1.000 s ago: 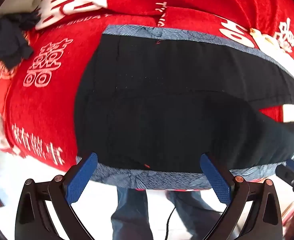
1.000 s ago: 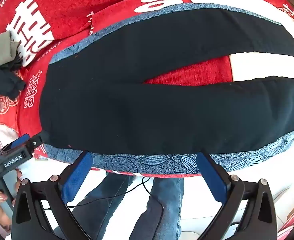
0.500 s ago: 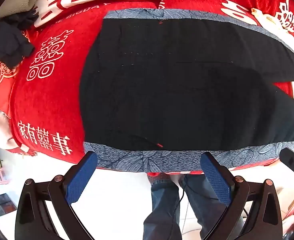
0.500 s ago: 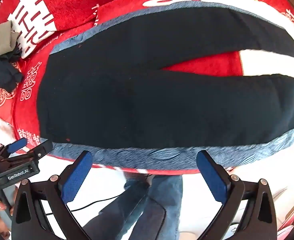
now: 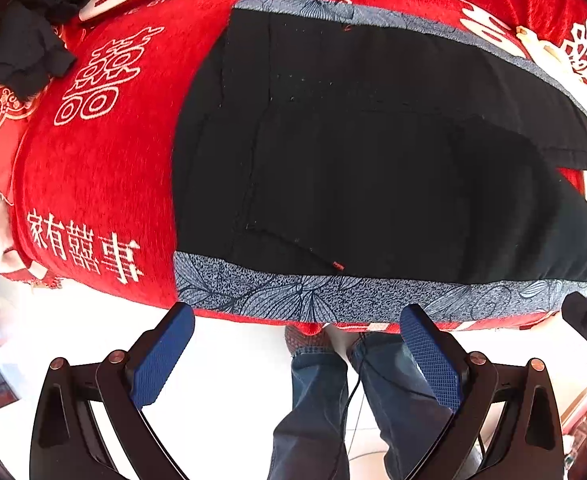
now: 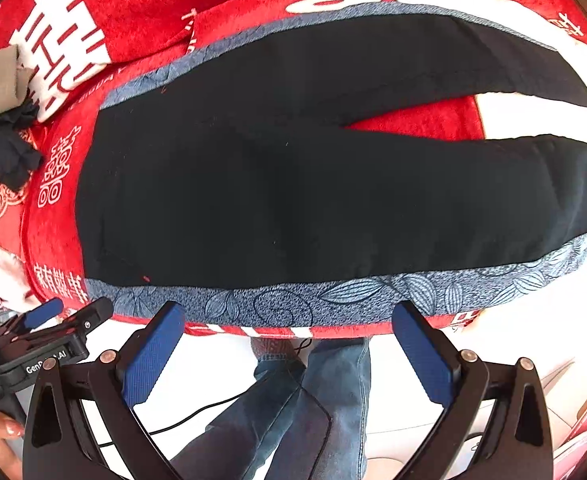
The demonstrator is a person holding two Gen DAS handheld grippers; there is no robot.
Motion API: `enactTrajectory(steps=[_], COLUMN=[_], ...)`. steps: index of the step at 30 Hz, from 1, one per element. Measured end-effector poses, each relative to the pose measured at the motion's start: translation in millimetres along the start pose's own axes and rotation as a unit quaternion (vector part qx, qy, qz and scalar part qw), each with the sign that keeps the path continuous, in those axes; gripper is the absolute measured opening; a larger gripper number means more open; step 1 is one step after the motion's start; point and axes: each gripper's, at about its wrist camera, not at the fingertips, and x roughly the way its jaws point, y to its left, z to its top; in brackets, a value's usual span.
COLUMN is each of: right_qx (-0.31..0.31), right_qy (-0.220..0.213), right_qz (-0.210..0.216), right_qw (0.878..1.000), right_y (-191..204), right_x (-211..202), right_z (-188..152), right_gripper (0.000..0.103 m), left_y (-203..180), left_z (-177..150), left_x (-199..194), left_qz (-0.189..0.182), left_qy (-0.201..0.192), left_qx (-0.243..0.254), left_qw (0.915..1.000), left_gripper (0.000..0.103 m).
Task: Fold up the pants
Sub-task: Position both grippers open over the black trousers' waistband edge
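Black pants (image 6: pixel 293 184) lie flat and unfolded across the middle of both frames on a red cloth (image 5: pixel 93 168), waist at the left, the two legs splitting toward the right edge. The left gripper (image 5: pixel 297 344) and right gripper (image 6: pixel 289 340), both at the bottom of frame, are spread wide and empty, just short of the blue patterned side band (image 6: pixel 333 292). A dark bundle (image 5: pixel 25 60) sits in the upper left

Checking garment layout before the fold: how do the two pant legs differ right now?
The near leg lies along the table's front edge, running out of the right wrist view; the far leg angles away, its hem end visible. The near leg looks broader; the far leg tapers. They split in a V over the red cloth. Both are black, flat, with patterned grey side stripes.
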Motion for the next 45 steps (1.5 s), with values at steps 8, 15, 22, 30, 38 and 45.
enactTrajectory(steps=[8,15,22,30,38,45], right_qx=[0.013,0.013,0.014,0.016,0.014,0.012], right_qy=[-0.009,-0.01,-0.011,-0.012,-0.011,-0.01], right_qz=[-0.005,-0.002,-0.001,-0.001,0.0,0.003], right_qw=[1.0,1.0,1.0,1.0,1.0,1.0], right_y=[-10,-14,-16,-19,-19,-19], right_x=[-9,-10,-10,-10,-9,-8], right_z=[6,5,3,5,6,6], right_gripper=[0.103,0.103,0.103,0.103,0.103,0.103], left_y=[-10,-20,-23,-24,-25,-26], left_z=[7,7,6,5,5,5], left_x=[-7,-7,-8,-6,-5,-4], left_qz=[-0.003,-0.004,0.0,0.002,0.002,0.002], left_qy=[-0.012,-0.011,-0.01,-0.008,-0.007,-0.006], left_qx=[0.007,0.015,0.013,0.015,0.016,0.016], left_qw=[0.9999,0.9998,0.9999,0.9999,0.9998,0.9998], left_gripper=[0.103,0.103,0.103,0.103,0.103,0.103])
